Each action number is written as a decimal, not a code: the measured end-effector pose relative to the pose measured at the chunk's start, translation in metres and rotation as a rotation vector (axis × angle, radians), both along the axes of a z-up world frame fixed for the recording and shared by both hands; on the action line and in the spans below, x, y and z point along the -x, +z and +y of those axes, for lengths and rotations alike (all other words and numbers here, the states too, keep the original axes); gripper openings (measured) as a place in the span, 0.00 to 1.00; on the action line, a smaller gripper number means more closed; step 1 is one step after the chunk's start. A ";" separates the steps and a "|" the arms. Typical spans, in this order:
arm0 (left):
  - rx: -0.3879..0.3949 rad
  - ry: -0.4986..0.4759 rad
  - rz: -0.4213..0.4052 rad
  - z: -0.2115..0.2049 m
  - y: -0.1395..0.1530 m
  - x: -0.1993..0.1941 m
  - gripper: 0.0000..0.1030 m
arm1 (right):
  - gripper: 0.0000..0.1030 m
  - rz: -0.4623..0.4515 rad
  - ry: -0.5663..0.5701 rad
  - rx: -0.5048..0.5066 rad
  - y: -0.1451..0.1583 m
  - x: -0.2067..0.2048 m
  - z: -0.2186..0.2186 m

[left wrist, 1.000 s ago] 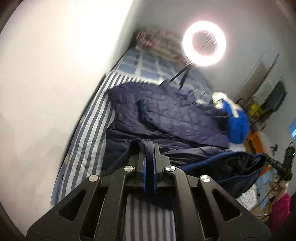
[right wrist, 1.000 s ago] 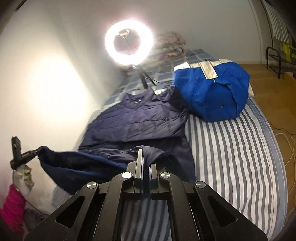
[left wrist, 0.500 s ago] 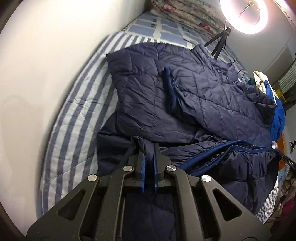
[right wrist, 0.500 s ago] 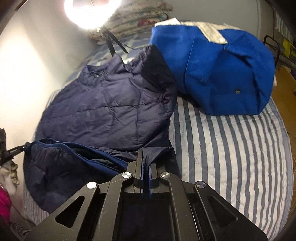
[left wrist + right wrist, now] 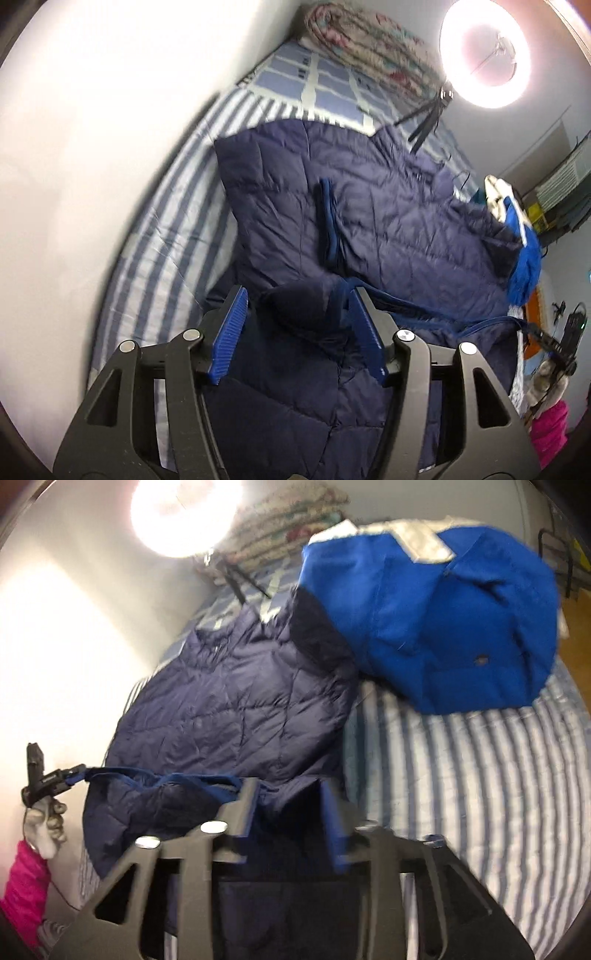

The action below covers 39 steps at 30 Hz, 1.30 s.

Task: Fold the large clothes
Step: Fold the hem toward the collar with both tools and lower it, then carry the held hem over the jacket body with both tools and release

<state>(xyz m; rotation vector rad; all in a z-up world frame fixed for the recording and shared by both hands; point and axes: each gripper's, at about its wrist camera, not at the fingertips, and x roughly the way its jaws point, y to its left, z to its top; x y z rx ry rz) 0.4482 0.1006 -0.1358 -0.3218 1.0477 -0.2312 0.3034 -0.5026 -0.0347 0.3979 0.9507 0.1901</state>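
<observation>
- Left claw: jaws opening, blue ribbed pads apart, a bunched fold of the navy jacket loose between them and leaning on the right-hand pad; not gripped.
- Right claw: jaws opening too, the jacket's hem edge lying in the gap, pads not pressing it. View is blurred.
- Jacket lies spread on the bed, collar end toward the ring light, near the wall side. Its bottom part is doubled up over the body; the hem with its brighter blue trim runs between the two claws.
- Progress, as I judge it: one fold, bottom over top, just laid down and being let go. A sleeve cuff rests folded in on the chest. Left to do: smoothing, probably another fold to make it compact.
- Blue jacket sits heaped beside the navy one, touching its edge; looks unfolded.
- Materials: navy jacket is quilted, puffy, slightly shiny, stitched in diamond panels, creasing softly. Blue jacket is smoother cloth with pale grey panels. Bed sheet is striped blue and white; a patterned quilt is rolled at the head.
- A gloved hand with a pink sleeve holds the left claw.
</observation>
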 end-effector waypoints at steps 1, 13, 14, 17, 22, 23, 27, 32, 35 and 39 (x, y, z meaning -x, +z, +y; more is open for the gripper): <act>-0.018 -0.006 -0.015 0.002 0.003 0.001 0.57 | 0.47 -0.013 -0.008 -0.004 0.002 0.005 -0.006; -0.177 -0.173 0.045 -0.013 -0.049 0.001 0.57 | 0.47 0.046 0.065 0.053 -0.034 0.009 -0.004; -0.179 -0.171 0.049 -0.013 -0.052 0.002 0.57 | 0.47 0.051 0.076 0.068 -0.036 0.005 0.001; -0.183 -0.185 0.044 -0.016 -0.053 0.006 0.27 | 0.47 0.054 0.107 0.086 -0.039 -0.001 0.010; -0.261 -0.210 -0.006 -0.029 -0.046 0.014 0.04 | 0.09 0.064 0.122 0.154 -0.040 -0.003 0.022; -0.270 -0.210 -0.017 -0.032 -0.044 0.016 0.03 | 0.07 0.053 0.129 0.171 -0.037 -0.001 0.025; -0.297 -0.205 -0.063 -0.032 -0.033 0.023 0.02 | 0.04 0.001 0.149 0.238 -0.021 0.010 0.031; -0.304 -0.182 -0.114 -0.026 -0.013 0.031 0.02 | 0.03 -0.064 0.140 0.312 0.004 0.021 0.038; -0.332 -0.174 -0.150 -0.026 0.001 0.032 0.02 | 0.03 -0.105 0.139 0.354 0.018 0.022 0.043; -0.361 -0.165 -0.205 -0.028 0.022 0.022 0.02 | 0.03 -0.168 0.133 0.390 0.040 0.011 0.047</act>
